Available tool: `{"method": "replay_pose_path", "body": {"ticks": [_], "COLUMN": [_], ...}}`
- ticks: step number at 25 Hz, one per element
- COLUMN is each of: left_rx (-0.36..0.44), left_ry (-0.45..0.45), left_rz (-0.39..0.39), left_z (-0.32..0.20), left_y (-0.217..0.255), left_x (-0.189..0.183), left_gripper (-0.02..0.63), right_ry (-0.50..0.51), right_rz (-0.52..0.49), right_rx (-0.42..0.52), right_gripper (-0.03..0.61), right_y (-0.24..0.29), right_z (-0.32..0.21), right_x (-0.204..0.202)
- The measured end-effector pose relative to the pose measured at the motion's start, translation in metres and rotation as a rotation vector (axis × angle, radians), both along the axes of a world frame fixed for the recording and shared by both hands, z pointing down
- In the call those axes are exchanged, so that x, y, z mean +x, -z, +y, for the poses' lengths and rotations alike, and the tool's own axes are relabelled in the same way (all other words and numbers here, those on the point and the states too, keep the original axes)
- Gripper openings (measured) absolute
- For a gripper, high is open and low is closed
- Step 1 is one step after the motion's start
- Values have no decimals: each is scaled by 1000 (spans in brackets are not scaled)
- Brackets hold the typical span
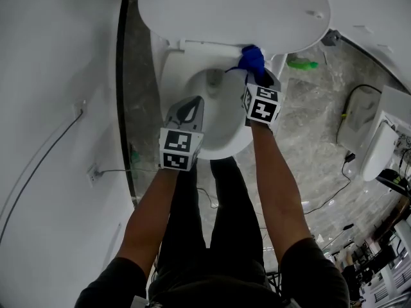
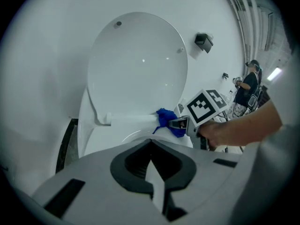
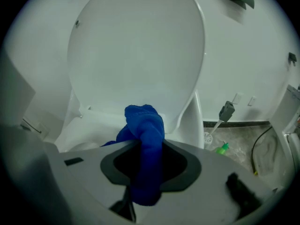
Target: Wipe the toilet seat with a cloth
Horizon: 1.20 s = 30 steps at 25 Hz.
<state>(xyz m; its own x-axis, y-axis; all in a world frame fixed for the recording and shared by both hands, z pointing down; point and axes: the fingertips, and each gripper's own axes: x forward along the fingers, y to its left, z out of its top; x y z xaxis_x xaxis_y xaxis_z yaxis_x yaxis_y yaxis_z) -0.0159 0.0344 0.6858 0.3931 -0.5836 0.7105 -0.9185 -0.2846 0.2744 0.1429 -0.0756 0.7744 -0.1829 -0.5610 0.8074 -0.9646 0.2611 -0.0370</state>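
A white toilet stands with its lid [image 1: 231, 8] raised against the wall, and its rim [image 1: 172, 76] circles the bowl below. A blue cloth [image 1: 252, 59] rests on the back right of the rim by the hinge. My right gripper [image 1: 259, 82] is shut on the blue cloth [image 3: 145, 135], which bunches out ahead of the jaws. My left gripper [image 1: 190, 106] hangs over the front left of the bowl, shut with nothing in it. From the left gripper view, its own closed jaws [image 2: 151, 165] point toward the cloth [image 2: 166, 121] and the right gripper [image 2: 177, 123].
A green bottle [image 1: 302, 63] lies on the marble floor right of the toilet, near a grey-headed tool [image 3: 226, 111] leaning on the wall. A black cable [image 1: 350, 101] and white fixtures [image 1: 376, 140] sit farther right. A white wall [image 1: 58, 108] is close on the left. A person [image 2: 246, 86] stands far off.
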Motion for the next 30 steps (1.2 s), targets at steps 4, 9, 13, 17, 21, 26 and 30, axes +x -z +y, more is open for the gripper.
{"method": "replay_pose_path", "body": {"ticks": [4,9,13,17,21,26,30], "left_rx": [-12,-38,-44,-50,-59,-74,-73], "left_ry": [-41,-73,-90,-86,-96,-115,-170], "left_rz": [2,10,3,-1,9,5,-45], "left_z": [3,13,20,28,39,53,63], "left_y": [-5,-13,-15,-18,-19,-19,-17], "left_x": [18,38,45,45,50,52,55], "left_gripper": [10,10,9,11,9,9,9], "right_ry": [15,132,243,327,378,436,508], "right_rz": [21,46,58,73,85,87,94], "right_rx": [-19,-60,-85,-112,-140,-176,-198], "right_gripper": [110,110,110,110,110,110,110], "right_y": [-3,-7,-8,-12,-13,-14,-14], "right_z": [18,50,80,113,145,194,236], "right_x": [21,32,35,36,34,24,16]}}
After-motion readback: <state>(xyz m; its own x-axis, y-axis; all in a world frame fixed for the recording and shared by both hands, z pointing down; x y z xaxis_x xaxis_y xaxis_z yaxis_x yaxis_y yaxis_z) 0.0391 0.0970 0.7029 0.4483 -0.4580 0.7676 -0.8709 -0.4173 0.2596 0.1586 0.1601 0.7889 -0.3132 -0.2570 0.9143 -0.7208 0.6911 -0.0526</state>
